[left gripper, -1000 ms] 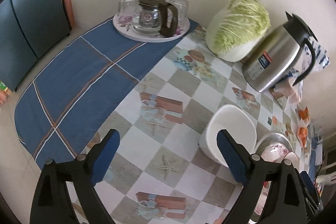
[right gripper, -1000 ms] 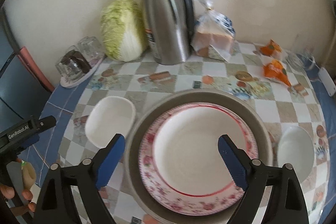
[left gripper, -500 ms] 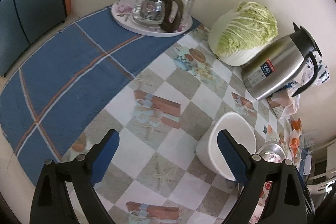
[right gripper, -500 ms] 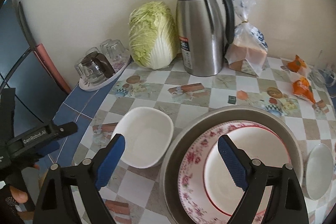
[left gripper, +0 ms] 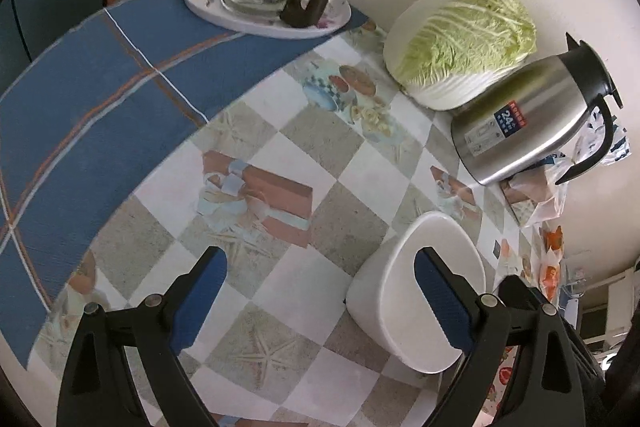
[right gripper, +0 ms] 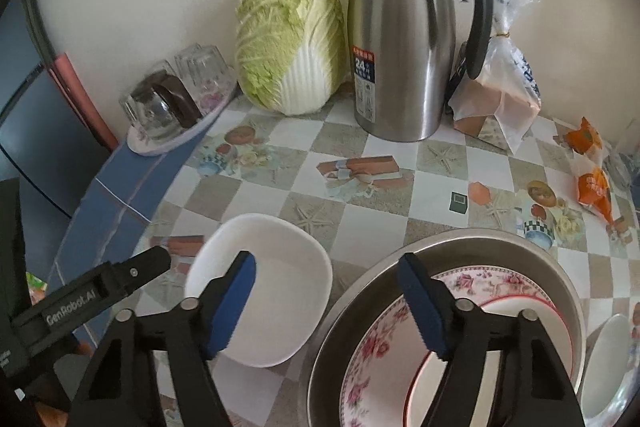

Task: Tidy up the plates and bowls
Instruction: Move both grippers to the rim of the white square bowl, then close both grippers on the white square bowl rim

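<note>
Checkered table (right gripper: 436, 203) — white bowl (right gripper: 276, 291) between both grippers' open jaws.

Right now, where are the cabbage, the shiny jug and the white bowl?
cabbage (right gripper: 288, 39): right wrist view, leafy middle.
shiny jug (right gripper: 400, 67): right wrist view, steel body.
white bowl (right gripper: 280, 267): right wrist view, inside bottom.

The left gripper (left gripper: 320, 301) has black plastic arms with triangular cut-outs, silver round screws at the joints, and dark blue ribbed pads (left gripper: 200, 301). The right gripper (right gripper: 326, 301) is built the same. At 9 o'clock in the right wrist view, the other tool's black body carries white "GenRobot.AI" lettering (right gripper: 70, 309).
</note>
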Motion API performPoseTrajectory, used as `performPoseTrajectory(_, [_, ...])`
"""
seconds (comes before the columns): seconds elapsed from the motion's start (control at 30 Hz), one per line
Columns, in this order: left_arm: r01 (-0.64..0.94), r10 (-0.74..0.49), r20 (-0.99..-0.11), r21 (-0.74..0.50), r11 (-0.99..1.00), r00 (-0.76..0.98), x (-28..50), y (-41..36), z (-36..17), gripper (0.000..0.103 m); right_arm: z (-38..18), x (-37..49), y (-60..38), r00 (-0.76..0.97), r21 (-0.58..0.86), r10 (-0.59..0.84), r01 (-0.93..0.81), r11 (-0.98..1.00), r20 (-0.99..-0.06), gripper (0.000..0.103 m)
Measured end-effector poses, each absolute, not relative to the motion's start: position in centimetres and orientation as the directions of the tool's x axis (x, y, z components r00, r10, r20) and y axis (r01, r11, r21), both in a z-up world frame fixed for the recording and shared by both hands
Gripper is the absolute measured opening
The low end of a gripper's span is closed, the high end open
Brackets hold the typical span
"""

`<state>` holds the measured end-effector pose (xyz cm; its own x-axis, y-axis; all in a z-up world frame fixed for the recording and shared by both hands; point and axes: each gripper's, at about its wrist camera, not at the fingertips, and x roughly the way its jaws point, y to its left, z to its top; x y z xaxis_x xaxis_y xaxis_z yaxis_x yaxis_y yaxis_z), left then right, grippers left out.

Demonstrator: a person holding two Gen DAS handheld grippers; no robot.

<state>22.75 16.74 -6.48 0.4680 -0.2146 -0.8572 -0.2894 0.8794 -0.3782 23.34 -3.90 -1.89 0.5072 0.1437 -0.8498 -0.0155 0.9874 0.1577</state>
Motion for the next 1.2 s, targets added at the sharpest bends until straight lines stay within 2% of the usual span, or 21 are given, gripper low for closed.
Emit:
performPoseTrajectory(0.1, [-0.281, -0.237, -0.864, -0.386, 0.879, 0.444, 23.0, 16.1, -7.3, 0.095, -3.0, 24.1, -3.5, 0.480, 0.142, 0.140, -0.032, 0.989, -0.866, 0.066])
performPoseTrajectory(0.23, [-0.269, -0.239, -0.875, -0.372, 0.889, 0.420, 23.3, 15.4, -8.0, 0.095, -4.5, 24.8, -3.3, 0.445, 0.135, 0.132, -0.025, 0.991, -0.886, 0.050])
performPoseTrajectory(0.43, [-0.258, -0.231, -0.888, -0.350, 0.900, 0.398, 23.6, 14.7, -8.5, 0.094, -5.1, 25.3, -3.1, 0.435, 0.144, 0.144, -0.032, 0.989, -0.889, 0.037])
performPoseTrajectory(0.47, [-0.261, -0.234, -0.888, -0.353, 0.898, 0.395, 23.6, 14.6, -8.6, 0.088, -5.3, 25.4, -3.0, 0.430, 0.140, 0.141, -0.034, 0.990, -0.892, 0.034])
performPoseTrajectory(0.5, [-0.262, -0.240, -0.888, -0.358, 0.896, 0.392, 23.6, 14.6, -8.7, 0.073, -5.4, 25.4, -3.0, 0.427, 0.138, 0.140, -0.036, 0.990, -0.893, 0.030])
performPoseTrajectory(0.57, [-0.258, -0.242, -0.893, -0.354, 0.899, 0.379, 23.6, 14.4, -8.9, 0.054, -5.6, 25.5, -2.9, 0.420, 0.138, 0.141, -0.037, 0.990, -0.897, 0.024])
performPoseTrajectory(0.67, [-0.249, -0.258, -0.897, -0.358, 0.900, 0.358, 23.7, 13.8, -9.4, 0.046, -5.9, 25.5, -2.8, 0.412, 0.144, 0.149, -0.043, 0.989, -0.899, 0.016])
performPoseTrajectory(0.83, [-0.270, -0.289, -0.893, -0.390, 0.880, 0.346, 23.6, 13.7, -9.7, 0.043, -6.1, 25.2, -2.1, 0.410, 0.135, 0.150, -0.064, 0.989, -0.900, 0.013])
performPoseTrajectory(1.1, [-0.327, -0.254, -0.904, -0.369, 0.870, 0.344, 23.1, 15.1, -9.9, 0.018, -6.4, 24.8, 0.6, 0.390, 0.117, 0.161, -0.133, 0.984, -0.907, 0.012])
performPoseTrajectory(1.2, [-0.324, -0.260, -0.902, -0.374, 0.869, 0.344, 23.0, 15.6, -9.5, 0.018, -6.2, 24.6, 1.0, 0.391, 0.121, 0.169, -0.143, 0.982, -0.905, 0.012])
